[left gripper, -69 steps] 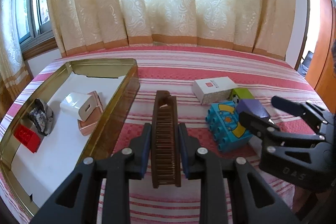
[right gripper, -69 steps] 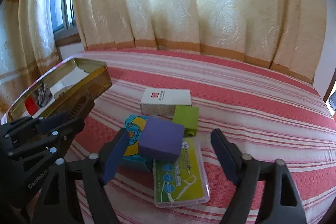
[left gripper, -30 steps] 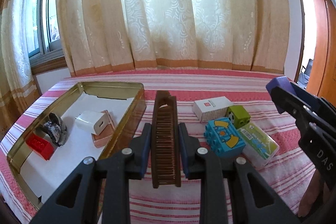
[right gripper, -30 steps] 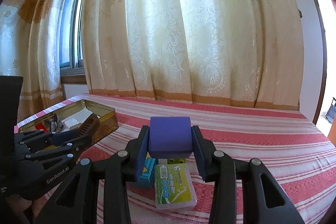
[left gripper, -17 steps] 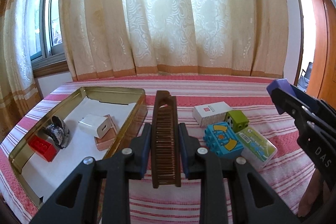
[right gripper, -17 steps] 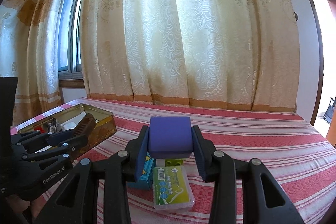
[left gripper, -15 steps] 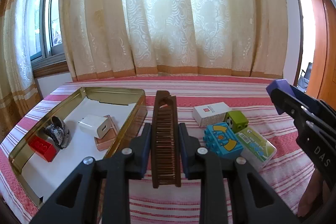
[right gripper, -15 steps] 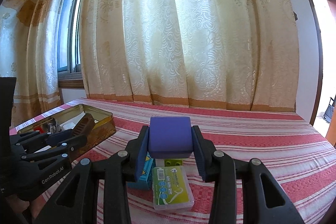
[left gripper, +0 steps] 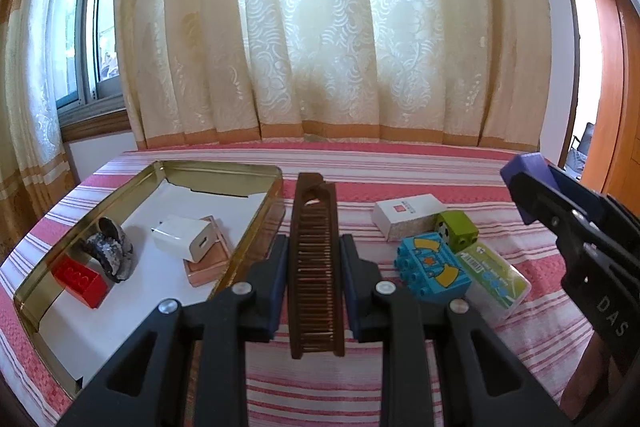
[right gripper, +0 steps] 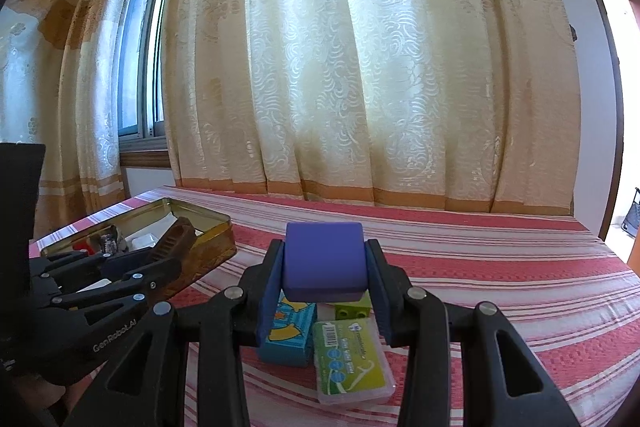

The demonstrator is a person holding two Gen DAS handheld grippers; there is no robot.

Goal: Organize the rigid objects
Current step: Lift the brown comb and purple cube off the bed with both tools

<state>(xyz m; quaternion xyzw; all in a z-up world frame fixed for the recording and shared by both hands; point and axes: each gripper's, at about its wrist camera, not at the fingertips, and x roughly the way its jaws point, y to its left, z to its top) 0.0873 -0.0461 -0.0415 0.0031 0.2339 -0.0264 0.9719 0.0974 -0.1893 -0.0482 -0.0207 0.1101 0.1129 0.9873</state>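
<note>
- Comb (left gripper: 316, 263): brown, clamped on edge between the closed jaws of the left gripper (left gripper: 314, 281); held above the striped cloth (left gripper: 400, 163), just right of the tin tray (left gripper: 224, 169).
- Purple block (right gripper: 324, 267): pinched between the pads of the right gripper (right gripper: 324, 277), jaws narrowly apart to its width; held in the air above the loose items.
- Loose items on the cloth, below the right gripper: blue toy brick (left gripper: 432, 273), green toy brick (left gripper: 458, 229), floss case (left gripper: 496, 277) touching both bricks, white box (left gripper: 408, 215) behind them.
- Tin tray, on the cloth at left, paper-lined: holds a red brick (left gripper: 80, 281), a dark stone (left gripper: 110, 247) beside it, a white charger (left gripper: 186, 237) resting on a pink box (left gripper: 208, 263).
- Background: cream curtain (left gripper: 340, 27); window (left gripper: 88, 27) at left.
</note>
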